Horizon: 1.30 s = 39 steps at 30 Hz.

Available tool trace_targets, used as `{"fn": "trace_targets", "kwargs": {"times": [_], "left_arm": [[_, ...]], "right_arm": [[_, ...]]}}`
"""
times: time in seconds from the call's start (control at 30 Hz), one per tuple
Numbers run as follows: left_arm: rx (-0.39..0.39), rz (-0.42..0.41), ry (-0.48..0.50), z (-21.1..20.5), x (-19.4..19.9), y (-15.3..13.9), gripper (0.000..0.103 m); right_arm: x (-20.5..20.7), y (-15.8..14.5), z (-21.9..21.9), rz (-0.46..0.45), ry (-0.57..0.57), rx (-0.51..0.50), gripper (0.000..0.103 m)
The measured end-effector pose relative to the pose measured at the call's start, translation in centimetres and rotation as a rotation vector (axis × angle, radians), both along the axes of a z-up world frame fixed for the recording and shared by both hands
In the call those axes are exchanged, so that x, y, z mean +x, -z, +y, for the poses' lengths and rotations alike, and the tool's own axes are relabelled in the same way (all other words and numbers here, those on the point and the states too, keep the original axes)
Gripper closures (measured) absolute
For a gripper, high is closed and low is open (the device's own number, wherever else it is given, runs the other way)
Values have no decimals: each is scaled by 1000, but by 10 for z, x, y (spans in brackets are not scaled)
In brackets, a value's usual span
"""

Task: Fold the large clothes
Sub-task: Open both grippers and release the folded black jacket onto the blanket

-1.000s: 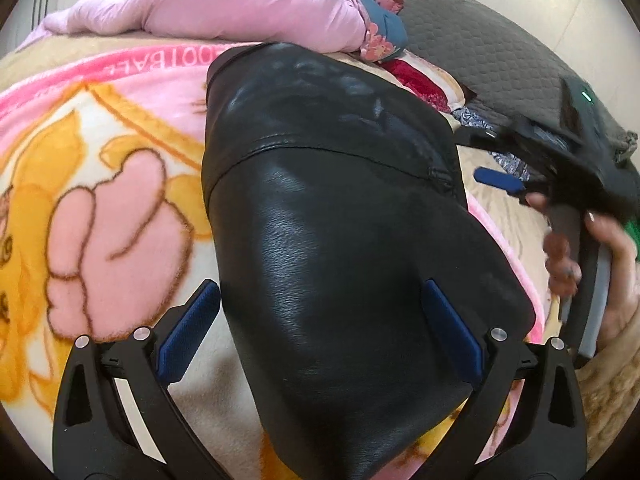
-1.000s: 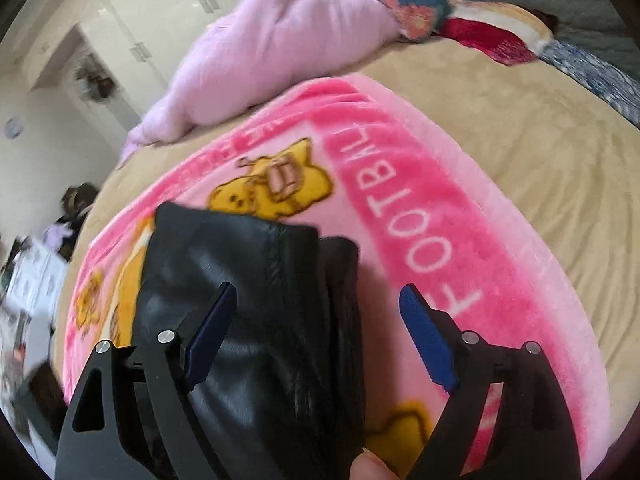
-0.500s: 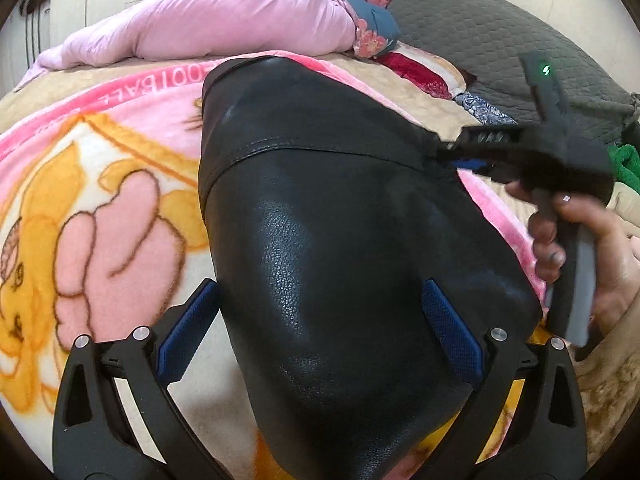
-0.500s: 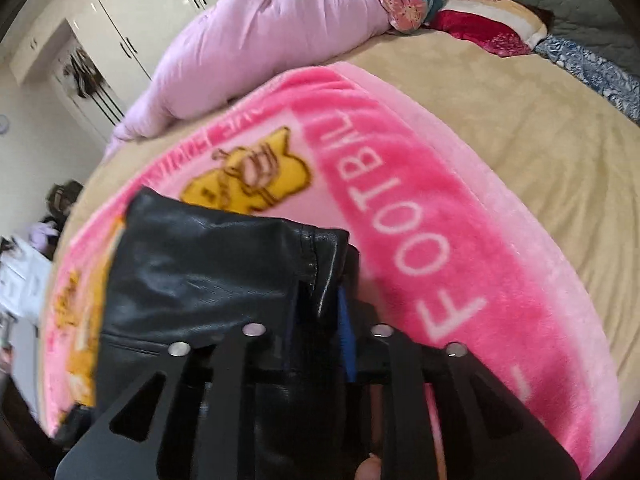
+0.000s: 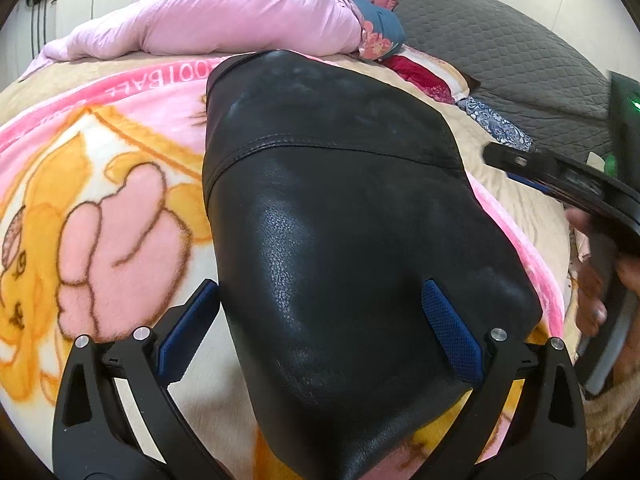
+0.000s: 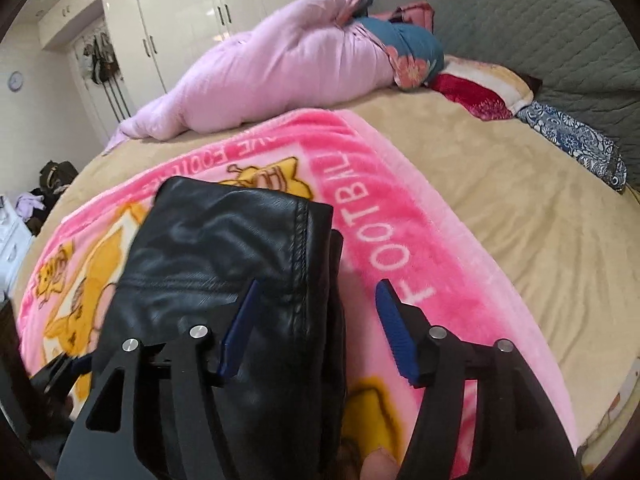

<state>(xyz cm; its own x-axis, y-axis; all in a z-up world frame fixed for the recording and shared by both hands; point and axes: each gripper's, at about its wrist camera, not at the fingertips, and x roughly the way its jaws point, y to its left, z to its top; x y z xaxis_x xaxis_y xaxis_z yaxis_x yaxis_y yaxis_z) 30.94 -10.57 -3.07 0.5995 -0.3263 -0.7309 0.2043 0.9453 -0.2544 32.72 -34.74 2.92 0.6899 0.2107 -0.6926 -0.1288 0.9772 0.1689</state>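
Bedding filled the left wrist view: a pink cartoon blanket point(image 5: 100, 208) lay over a beige sheet point(image 5: 516, 196), with a lilac duvet point(image 5: 224, 16) bunched along the top of the frame and a grey quilted headboard point(image 5: 500, 52) at upper right. At the bottom, the left gripper point(image 5: 320, 320) had its blue-padded fingers spread wide apart, clamping nothing. The black leather garment point(image 5: 340, 220) lay folded on the blanket in the centre of the frame, its near end between and partly over those fingers; its grain shone, and a stitched seam crossed its upper part. At the right edge, the right gripper point(image 5: 532, 178) appeared blurred, well clear of the garment. In the right wrist view, white wardrobe doors point(image 6: 180, 20) stood at upper left behind the duvet point(image 6: 280, 72), and the blanket point(image 6: 400, 240) showed white lettering. The right gripper point(image 6: 316, 320) sat at the bottom with its fingers parted, empty. The garment point(image 6: 208, 260) occupied the lower left, its stitched, layered edge running down between the fingers, the left pad over the leather, the right pad over the blanket.
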Motion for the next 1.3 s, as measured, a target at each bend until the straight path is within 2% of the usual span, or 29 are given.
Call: {"fn": "trace_targets", "kwargs": {"times": [0.23, 0.37, 0.53, 0.57, 0.63, 0.7, 0.9, 1.13, 1.3], "left_arm": [[16, -12, 10, -4, -8, -6, 9], [15, -12, 14, -3, -14, -7, 10], [3, -10, 8, 1, -20, -6, 9], [4, -10, 7, 1, -22, -6, 9], [3, -12, 8, 1, -24, -7, 9], [9, -10, 10, 0, -25, -6, 9], [13, -11, 9, 3, -29, -7, 9], [8, -24, -8, 5, -36, -16, 9], [27, -32, -12, 4, -41, -20, 9]], "right_arm": [[-49, -8, -1, -14, -28, 4, 44], [-73, -2, 3, -7, -30, -6, 44], [-83, 13, -2, 40, -16, 51, 44], [-82, 16, -2, 53, -13, 53, 47], [-80, 27, -3, 96, -10, 39, 52], [-78, 37, -1, 129, 3, 8, 51], [-83, 45, -1, 129, 33, 31, 51], [-96, 35, -2, 100, 46, 8, 38], [-102, 33, -3, 97, 52, -3, 33]]}}
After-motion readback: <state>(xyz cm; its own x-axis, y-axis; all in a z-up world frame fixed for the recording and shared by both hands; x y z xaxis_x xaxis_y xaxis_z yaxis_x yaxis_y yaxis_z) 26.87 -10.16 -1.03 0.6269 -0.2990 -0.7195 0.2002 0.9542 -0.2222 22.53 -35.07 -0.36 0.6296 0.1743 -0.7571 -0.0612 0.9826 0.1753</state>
